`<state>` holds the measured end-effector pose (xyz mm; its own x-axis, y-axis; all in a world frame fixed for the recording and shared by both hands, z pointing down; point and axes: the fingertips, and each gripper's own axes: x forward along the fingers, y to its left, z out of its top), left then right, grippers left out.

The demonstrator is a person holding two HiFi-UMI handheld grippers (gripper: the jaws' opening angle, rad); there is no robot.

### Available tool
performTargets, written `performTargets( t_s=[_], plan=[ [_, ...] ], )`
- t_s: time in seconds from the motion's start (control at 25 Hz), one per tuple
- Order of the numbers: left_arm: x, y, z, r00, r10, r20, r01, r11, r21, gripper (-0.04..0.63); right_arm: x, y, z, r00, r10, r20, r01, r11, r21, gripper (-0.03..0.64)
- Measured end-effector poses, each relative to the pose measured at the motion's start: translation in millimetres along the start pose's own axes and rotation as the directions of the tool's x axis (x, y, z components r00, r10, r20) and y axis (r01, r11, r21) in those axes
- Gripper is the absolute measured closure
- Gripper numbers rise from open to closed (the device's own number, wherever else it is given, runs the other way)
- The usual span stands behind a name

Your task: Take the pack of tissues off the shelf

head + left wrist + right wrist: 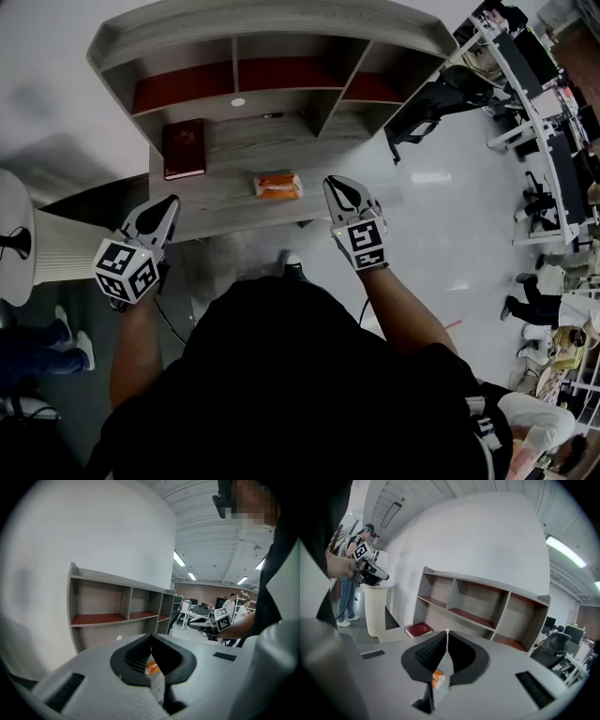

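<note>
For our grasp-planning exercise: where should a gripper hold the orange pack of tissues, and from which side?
Grip the pack of tissues across its narrow width, mid-length, likely from above: it lies flat, long side along the shelf front, nothing over it.

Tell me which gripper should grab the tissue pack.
Right. The right gripper is close beside the tissue pack; the left gripper is farther off, nearer the red book. Its shut jaws must open first.

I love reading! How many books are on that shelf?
1. The dark red book lies flat on the shelf ledge, left of the orange tissue pack. Others could be hidden in the cubbies.
</note>
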<state>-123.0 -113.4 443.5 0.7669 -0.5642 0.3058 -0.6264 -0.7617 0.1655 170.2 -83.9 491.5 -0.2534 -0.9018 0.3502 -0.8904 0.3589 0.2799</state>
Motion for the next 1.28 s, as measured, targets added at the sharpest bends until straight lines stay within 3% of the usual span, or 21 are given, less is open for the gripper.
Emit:
performTargets(
  t_s=[0.16,0.92,1.28],
  plan=[
    [4.8,-1.9,-2.3,1.000,-0.015,-0.012,0.016,1.000,0.009,0.577,-6.2,0.4,2.4,1.000,-0.015,0.001,0.015,0.999,-0.033,0.605],
    [35.1,-34.1,-4.6,0.994,-0.107,-0.037,0.109,0.993,0.051,0.577,-24.7,-7.8,6.9,0.999,-0.042,-0.001,0.042,0.997,0.059,0.609],
    [51.4,-39.9,0.5,0.994,-0.101,-0.040,0.103,0.994,0.040,0.578,-21.7,-32.2,-7.0,0.999,-0.047,-0.025,0.049,0.994,0.098,0.609]
  ],
)
